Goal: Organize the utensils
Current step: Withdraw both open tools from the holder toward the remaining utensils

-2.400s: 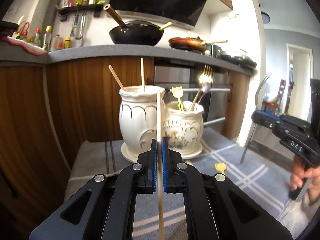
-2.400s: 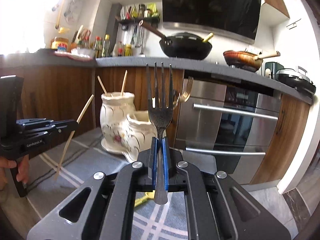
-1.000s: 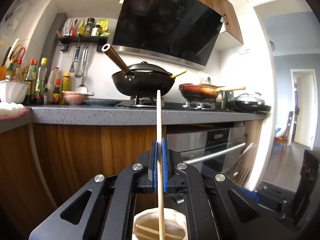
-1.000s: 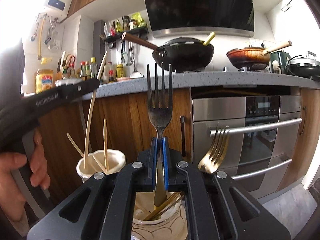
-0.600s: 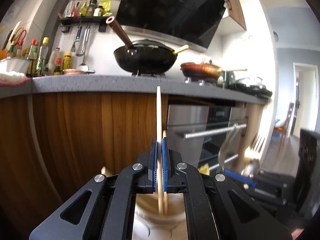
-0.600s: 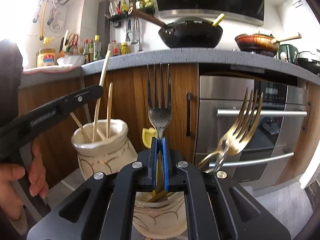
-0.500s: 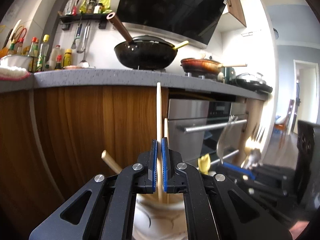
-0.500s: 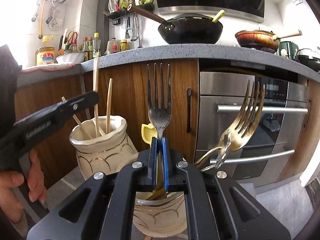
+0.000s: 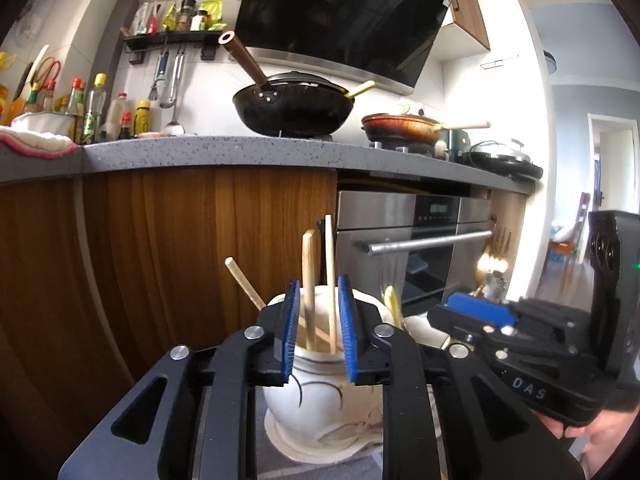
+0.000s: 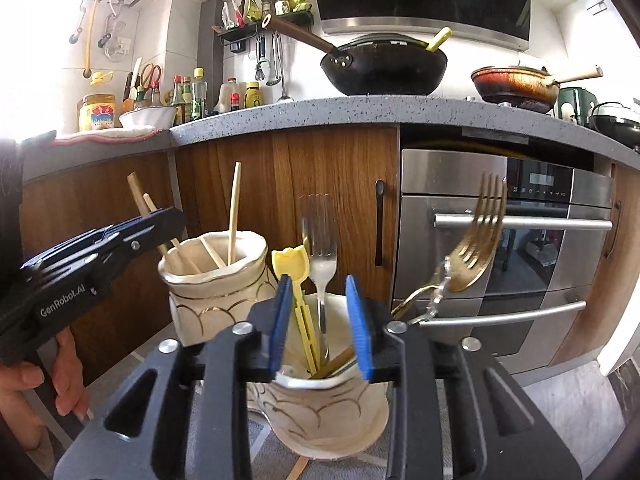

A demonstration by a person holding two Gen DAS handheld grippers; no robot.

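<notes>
Left gripper [image 9: 319,316] hangs over the taller cream vase [image 9: 320,376]; its jaws are opening, blue pads clear of the chopsticks [image 9: 308,280] that stand between them, ends down inside the vase. Nothing gripped. A third stick leans out to the vase's left.

Right gripper [image 10: 320,322] sits over the shorter vase [image 10: 332,404], just beside the taller one; jaws opening, pads apart. The silver fork [image 10: 321,264] stands blurred between them, tines up, handle in the vase, touching neither pad. A yellow utensil [image 10: 292,264] and a gold fork [image 10: 476,240] share that vase, the gold one leaning right. Both vases rest on a grey striped cloth [image 10: 276,452] before the wood cabinets [image 10: 340,184].
</notes>
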